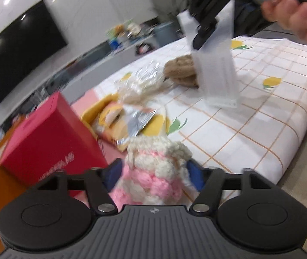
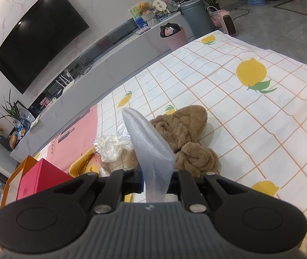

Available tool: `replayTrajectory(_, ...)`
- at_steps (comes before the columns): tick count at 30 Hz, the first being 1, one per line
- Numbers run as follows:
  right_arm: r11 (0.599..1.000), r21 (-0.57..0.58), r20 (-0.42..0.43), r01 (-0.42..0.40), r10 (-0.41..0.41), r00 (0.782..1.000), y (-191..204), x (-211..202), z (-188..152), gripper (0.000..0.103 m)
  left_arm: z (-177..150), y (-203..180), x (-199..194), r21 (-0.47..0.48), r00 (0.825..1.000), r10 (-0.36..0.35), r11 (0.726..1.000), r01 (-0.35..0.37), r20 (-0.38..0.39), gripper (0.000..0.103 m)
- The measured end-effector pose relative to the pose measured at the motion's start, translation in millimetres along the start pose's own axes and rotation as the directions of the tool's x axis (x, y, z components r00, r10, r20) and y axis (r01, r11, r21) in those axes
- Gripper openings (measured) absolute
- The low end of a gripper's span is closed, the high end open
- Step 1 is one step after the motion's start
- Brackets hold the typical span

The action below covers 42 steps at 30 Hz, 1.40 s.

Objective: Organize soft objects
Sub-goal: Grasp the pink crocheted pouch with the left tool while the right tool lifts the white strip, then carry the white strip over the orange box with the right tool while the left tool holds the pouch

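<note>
A pink and white knitted soft piece (image 1: pixel 153 172) stands between the blue pads (image 1: pixel 113 172) of my left gripper (image 1: pixel 153 173). The jaws stand wide and do not clearly press on it. My right gripper (image 2: pixel 155 179) is shut on a pale, translucent foam pouch (image 2: pixel 149 142). In the left wrist view, that right gripper (image 1: pixel 203 36) hangs high at the top, and the foam pouch (image 1: pixel 216 69) dangles from it over the bed. A crumpled brown plush cloth (image 2: pixel 185 138) lies on the lemon-print sheet (image 2: pixel 272 129); the same brown plush cloth (image 1: pixel 181 71) shows behind the pouch.
A red box (image 1: pixel 51 138) stands left of the bed edge, beside a yellow tray (image 1: pixel 93 112) with snack packets and a silver foil wrapper (image 1: pixel 138 118). Crinkled clear plastic (image 2: pixel 110 146) lies near the plush. A person's hand (image 1: pixel 293 15) grips the right tool. TV (image 2: pixel 41 36), bins (image 2: pixel 194 17) behind.
</note>
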State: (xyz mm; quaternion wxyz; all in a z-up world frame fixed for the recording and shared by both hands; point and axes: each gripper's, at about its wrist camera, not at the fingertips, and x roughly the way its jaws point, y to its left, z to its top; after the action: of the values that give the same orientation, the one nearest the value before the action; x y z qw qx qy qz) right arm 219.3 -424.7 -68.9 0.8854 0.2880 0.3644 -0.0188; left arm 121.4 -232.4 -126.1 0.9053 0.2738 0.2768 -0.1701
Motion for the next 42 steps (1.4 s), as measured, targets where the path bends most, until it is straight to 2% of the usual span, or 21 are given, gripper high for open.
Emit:
replayTrajectory(2,1.000,0.002,-0.011,0.009,-0.008,1.000,-0.4,1.5,-0.2,0.011,-1.4,4.3,0.4,0.049,0.998,-0.058,0.997,0.057,0.022,0.095)
replayTrajectory(4,1.000,0.007,-0.021,0.018,-0.018,1.000,-1.4,3.6,-0.7,0.011,-1.7,9.8,6.4,0.072,0.995,-0.100,0.992,0.099,0.008,0.096)
replayTrajectory(8,1.000,0.014,-0.037,0.027,-0.026,0.999,-2.8,4.8,-1.6,0.011,-1.0,21.9,18.4,0.020,0.990,-0.141,0.990,0.141,-0.026,0.096)
replayTrajectory(13,1.000,0.008,-0.040,0.028,-0.028,0.999,-2.4,4.8,-2.0,0.011,-1.8,34.0,31.5,-0.039,0.979,-0.204,0.978,0.203,-0.023,0.097)
replayTrajectory(15,1.000,0.004,-0.043,0.026,-0.026,0.999,-1.6,5.2,-2.2,0.011,-4.8,39.7,36.6,-0.094,0.978,-0.208,0.974,0.204,-0.032,0.102)
replayTrajectory(17,1.000,0.001,-0.045,0.023,-0.023,0.999,-1.0,5.4,-2.1,0.011,-7.2,45.1,39.0,-0.143,0.975,-0.222,0.966,0.215,-0.031,0.103)
replayTrajectory(22,1.000,-0.005,-0.048,0.022,-0.022,0.999,-0.8,6.0,-1.5,0.011,-14.1,47.8,37.7,-0.162,0.974,-0.226,0.961,0.224,0.005,0.103)
replayTrajectory(25,1.000,-0.009,-0.052,0.021,-0.022,0.998,0.3,6.6,-2.0,0.011,-16.0,54.0,39.2,-0.200,0.964,-0.265,0.944,0.261,0.011,0.094)
replayTrajectory(26,1.000,-0.012,-0.053,0.020,-0.021,0.998,0.6,6.5,-2.2,0.011,-16.5,54.7,38.6,-0.207,0.966,-0.257,0.945,0.254,0.012,0.088)
replayTrajectory(28,1.000,-0.016,-0.050,0.019,-0.019,0.999,0.6,6.3,-2.1,0.011,-16.9,54.2,36.6,-0.199,0.970,-0.244,0.950,0.243,0.016,0.082)
replayTrajectory(30,1.000,-0.019,-0.047,0.015,-0.016,0.999,1.2,5.4,-1.9,0.011,-16.5,51.8,33.0,-0.173,0.974,-0.226,0.959,0.226,0.017,0.068)
replayTrajectory(34,1.000,-0.024,-0.037,0.007,-0.008,0.999,2.9,0.4,-2.6,0.011,-15.9,46.1,25.1,-0.127,0.981,-0.193,0.973,0.194,0.026,0.053)
replayTrajectory(35,1.000,-0.030,-0.032,0.006,-0.007,0.999,3.6,-1.5,-2.8,0.011,-15.8,45.2,21.8,-0.121,0.982,-0.182,0.975,0.185,0.041,0.041)
replayTrajectory(36,0.999,-0.039,-0.026,0.007,-0.008,1.000,4.8,-3.6,-3.4,0.011,-15.5,43.8,17.3,-0.112,0.985,-0.160,0.980,0.166,0.065,0.038)
replayTrajectory(38,0.998,-0.060,-0.014,0.008,-0.009,1.000,8.0,-7.4,-4.7,0.010,-14.6,42.1,9.6,-0.099,0.988,-0.120,0.987,0.130,0.102,0.037)
replayTrajectory(42,0.998,-0.066,-0.009,-0.007,0.007,1.000,11.9,-11.1,-6.1,0.010,-9.0,46.2,-4.6,-0.099,0.986,-0.090,0.990,0.104,0.143,0.037)
